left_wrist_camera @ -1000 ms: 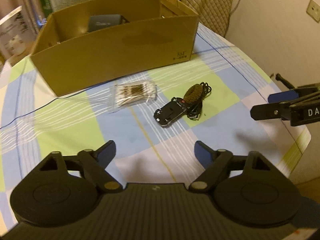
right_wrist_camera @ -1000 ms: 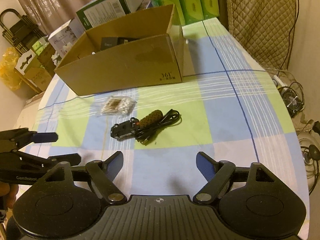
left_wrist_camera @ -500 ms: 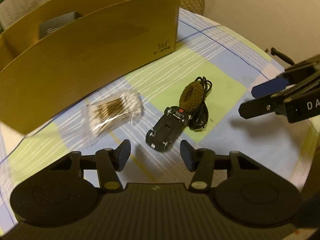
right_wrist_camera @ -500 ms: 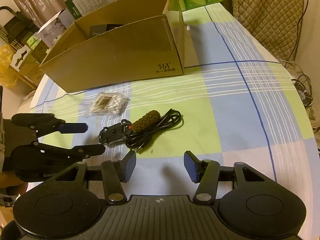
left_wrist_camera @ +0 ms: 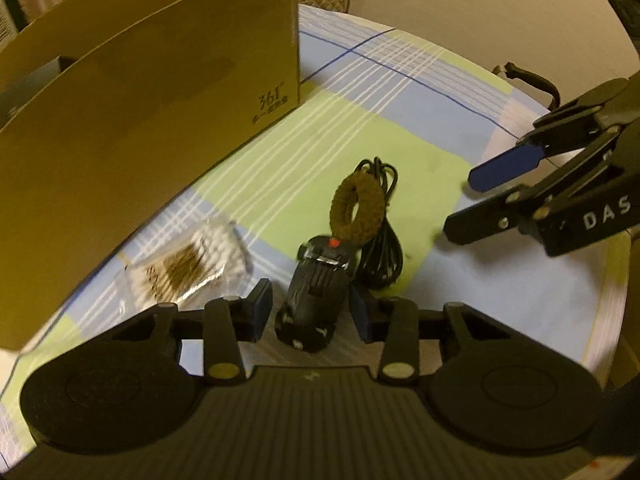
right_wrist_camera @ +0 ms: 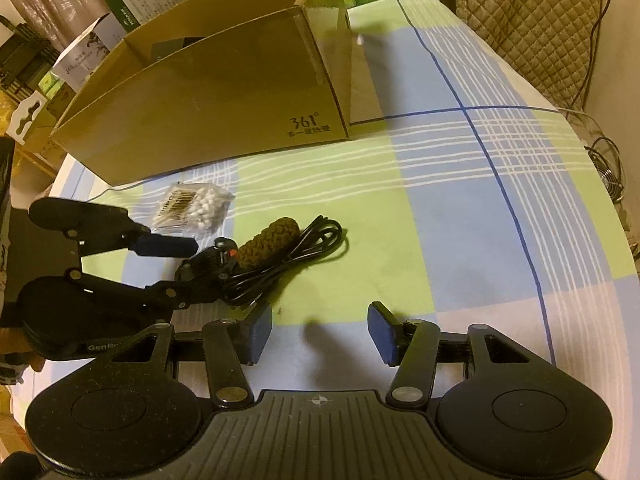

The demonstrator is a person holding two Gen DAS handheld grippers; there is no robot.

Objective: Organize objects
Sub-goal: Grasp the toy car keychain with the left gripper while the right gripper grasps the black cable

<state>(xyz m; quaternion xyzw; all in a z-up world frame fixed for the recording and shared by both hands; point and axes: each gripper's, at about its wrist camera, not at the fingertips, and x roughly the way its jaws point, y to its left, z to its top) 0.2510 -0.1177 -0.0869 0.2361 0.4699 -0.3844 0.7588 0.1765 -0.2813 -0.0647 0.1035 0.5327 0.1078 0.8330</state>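
The left gripper (left_wrist_camera: 311,312) has closed in around the toy car (left_wrist_camera: 316,292) before the box (left_wrist_camera: 140,120), jaws not yet clenched. The right gripper (right_wrist_camera: 320,334) hangs released. A grasp looks imminent.

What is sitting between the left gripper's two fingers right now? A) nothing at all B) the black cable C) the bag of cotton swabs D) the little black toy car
D: the black toy car sits between the left gripper fingers, which flank it without clearly touching.
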